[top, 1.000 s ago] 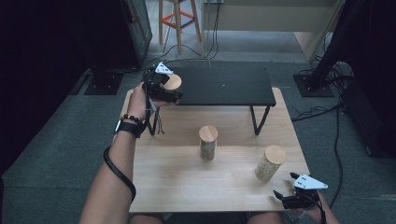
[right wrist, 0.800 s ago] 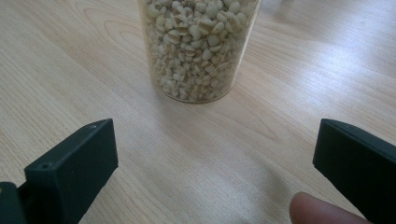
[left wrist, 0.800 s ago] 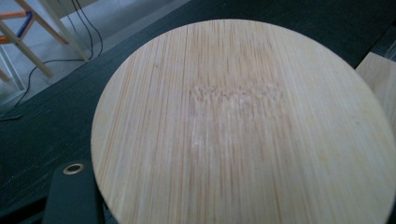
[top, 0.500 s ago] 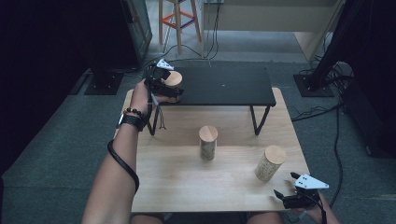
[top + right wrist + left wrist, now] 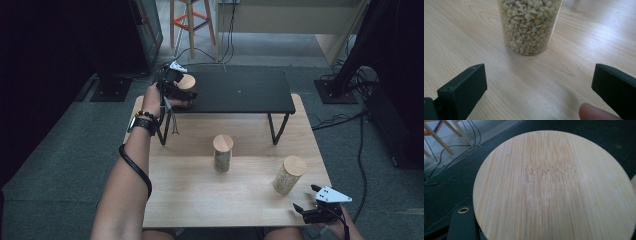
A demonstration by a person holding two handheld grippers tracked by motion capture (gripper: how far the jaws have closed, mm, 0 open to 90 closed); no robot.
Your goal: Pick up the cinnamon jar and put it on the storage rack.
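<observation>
The pale wooden table (image 5: pixel 200 195) carries a matte black shelf (image 5: pixel 240 92) at 12 o'clock. On its 9 o'clock end, the left gripper (image 5: pixel 176 90) pinches a jar (image 5: pixel 186 84); the left gripper view reveals its round bamboo-grain lid (image 5: pixel 554 187). The right gripper (image 5: pixel 539 87), jaws spread, faces a clear grain-filled jar (image 5: pixel 530 25).

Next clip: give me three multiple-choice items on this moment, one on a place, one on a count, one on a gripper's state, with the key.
1. Where is the left gripper?
A. at the black shelf's left end
B. on the floor
C. beside the stool

2. How many wood-lidded jars stand on the wooden table itself?
A. none
B. two
C. five

3. The right gripper is:
A. shut on a jar
B. open, holding nothing
C. shut on a cable

Key: 1 A, it holds a jar over the black shelf; 2 B, centre jar and right jar; 3 B, jaws spread apart before the jar.
</observation>
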